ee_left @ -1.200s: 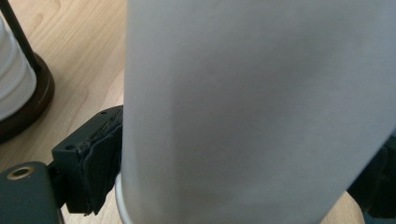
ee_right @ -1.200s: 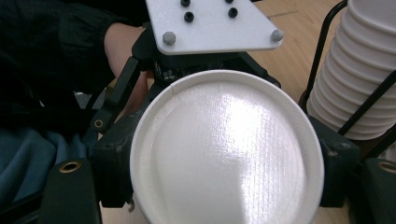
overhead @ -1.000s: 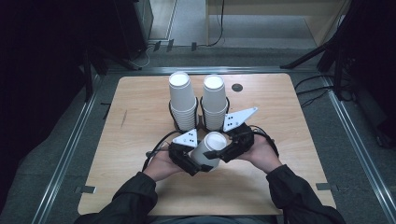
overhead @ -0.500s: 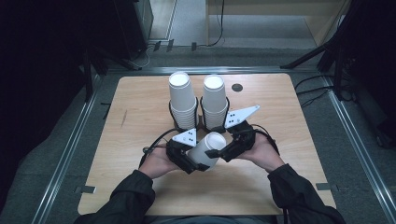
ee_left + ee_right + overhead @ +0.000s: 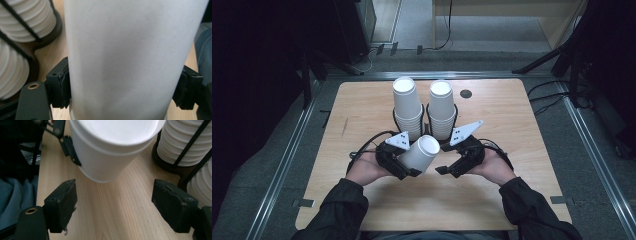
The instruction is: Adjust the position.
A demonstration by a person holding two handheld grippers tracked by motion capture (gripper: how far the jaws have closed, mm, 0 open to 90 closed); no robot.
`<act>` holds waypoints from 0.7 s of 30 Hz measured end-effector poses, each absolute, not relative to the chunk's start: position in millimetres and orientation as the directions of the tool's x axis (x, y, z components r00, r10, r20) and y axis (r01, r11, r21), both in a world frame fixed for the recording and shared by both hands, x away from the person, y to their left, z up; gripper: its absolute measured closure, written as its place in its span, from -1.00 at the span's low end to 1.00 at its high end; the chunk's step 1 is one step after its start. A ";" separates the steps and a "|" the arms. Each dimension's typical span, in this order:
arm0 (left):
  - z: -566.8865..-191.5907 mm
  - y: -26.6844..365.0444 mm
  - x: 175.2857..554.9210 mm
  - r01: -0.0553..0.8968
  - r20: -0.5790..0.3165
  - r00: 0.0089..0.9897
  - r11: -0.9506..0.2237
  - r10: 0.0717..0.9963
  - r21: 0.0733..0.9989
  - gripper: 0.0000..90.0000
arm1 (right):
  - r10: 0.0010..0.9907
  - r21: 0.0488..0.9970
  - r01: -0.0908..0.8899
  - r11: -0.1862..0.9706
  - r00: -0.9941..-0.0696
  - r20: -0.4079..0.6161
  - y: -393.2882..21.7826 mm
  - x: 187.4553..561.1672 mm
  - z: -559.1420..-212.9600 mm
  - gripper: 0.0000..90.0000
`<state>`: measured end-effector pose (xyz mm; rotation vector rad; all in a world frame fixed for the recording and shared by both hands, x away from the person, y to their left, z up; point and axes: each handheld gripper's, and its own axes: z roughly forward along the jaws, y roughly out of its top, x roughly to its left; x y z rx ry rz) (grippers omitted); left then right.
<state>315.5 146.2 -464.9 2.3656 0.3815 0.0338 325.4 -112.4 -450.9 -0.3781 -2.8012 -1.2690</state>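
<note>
While the left claw (image 5: 406,161) clamps the tilted white cup (image 5: 421,153) above the counter (image 5: 362,115), the right claw (image 5: 453,167), jaws apart after narrowing, holds nothing; the cup's base is hidden.

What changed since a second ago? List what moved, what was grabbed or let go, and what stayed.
The right tongs have let go of the white cup: their jaws have just been opening then partly closing, and now stand apart with nothing between them. The left tongs stay clamped on the cup's sides and have carried it slightly away from the right tongs. The two cup stacks in their black holders and the table are unchanged.
</note>
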 end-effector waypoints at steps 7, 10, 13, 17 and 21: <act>-466.5 144.8 318.7 0.260 -0.039 0.954 -0.754 0.298 0.603 -0.56 | 0.215 0.722 0.252 0.645 -0.966 0.145 -114.4 326.0 -457.8 -0.56; -471.8 140.2 321.1 0.264 -0.046 0.956 -0.785 0.289 0.561 -0.56 | 0.219 0.713 0.260 0.652 -0.964 0.151 -116.0 326.4 -461.5 -0.57; -474.1 137.1 321.9 0.263 -0.052 0.958 -0.795 0.281 0.547 -0.56 | 0.218 0.711 0.257 0.655 -0.965 0.148 -116.8 327.0 -463.4 -0.59; -476.9 130.2 323.8 0.252 -0.059 0.963 -0.807 0.262 0.533 -0.57 | 0.224 0.711 0.267 0.650 -0.962 0.157 -118.5 328.4 -465.6 -0.63; -478.8 122.8 325.2 0.238 -0.067 0.969 -0.824 0.238 0.514 -0.57 | 0.215 0.718 0.272 0.641 -0.961 0.172 -119.6 328.6 -465.6 -0.64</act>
